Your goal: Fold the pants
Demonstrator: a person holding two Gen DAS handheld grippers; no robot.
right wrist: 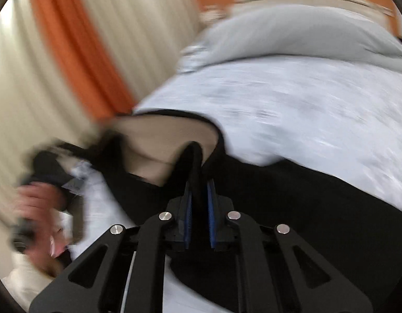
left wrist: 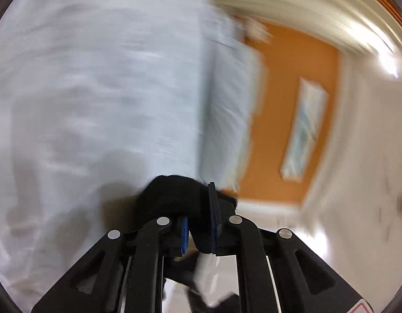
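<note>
The pants are black with a beige lining. In the left wrist view my left gripper point(left wrist: 199, 210) is shut on a bunched part of the pants point(left wrist: 172, 195), held above the pale bed sheet point(left wrist: 96, 91). In the right wrist view my right gripper point(right wrist: 199, 195) is shut on the waistband edge of the pants point(right wrist: 279, 195). The open waist shows the beige inside point(right wrist: 159, 140). The black cloth hangs and spreads below and to the right. At the far left the left gripper and the person's hand point(right wrist: 36, 203) hold another part. Both views are motion-blurred.
A bed with a pale blue-white sheet point(right wrist: 292, 99) and a grey pillow point(right wrist: 292, 31) lies under the pants. An orange wall point(left wrist: 286, 104) with a framed picture point(left wrist: 305, 127) and cream and orange curtains point(right wrist: 70, 52) stand behind the bed.
</note>
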